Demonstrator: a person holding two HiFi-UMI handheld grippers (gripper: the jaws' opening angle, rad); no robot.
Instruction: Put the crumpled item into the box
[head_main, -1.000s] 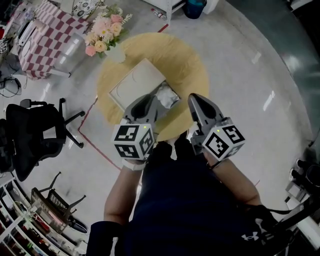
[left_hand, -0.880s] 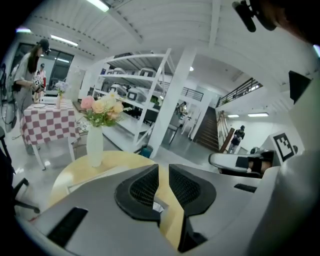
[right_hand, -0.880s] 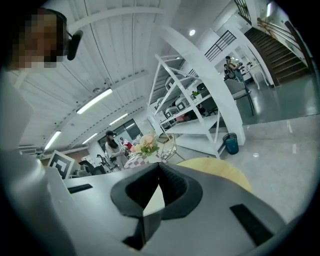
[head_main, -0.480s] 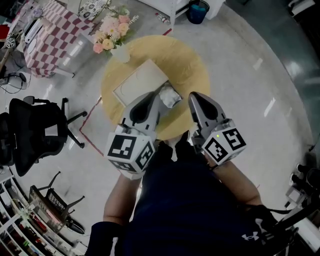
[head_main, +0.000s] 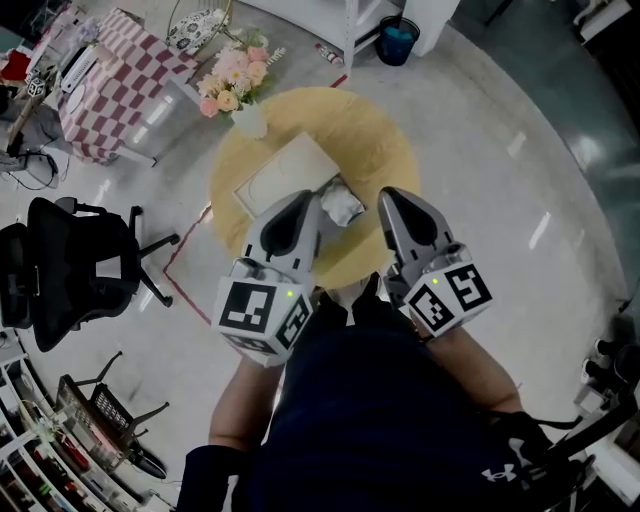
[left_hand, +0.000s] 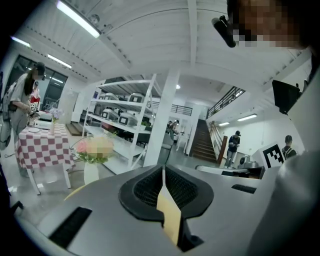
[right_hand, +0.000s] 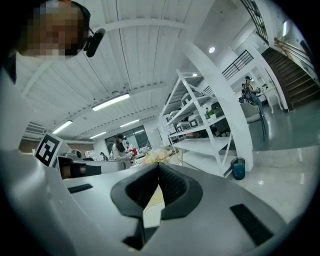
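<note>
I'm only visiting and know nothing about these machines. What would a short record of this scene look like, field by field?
surface: round yellow table
container: white box, flat, lying on the table
target: crumpled item, pale, on the table by the box's near corner, not inside it
left tool: left gripper, jaws together, holding nothing
right tool: right gripper, jaws together, holding nothing
decoration: flowers in a white vase at the table's far edge
surroundings: black office chair, checkered table, blue bin

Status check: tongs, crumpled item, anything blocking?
Left tongs and right tongs shut, empty, above the table. Crumpled item beside box, not inside. Nothing seen blocking.
</note>
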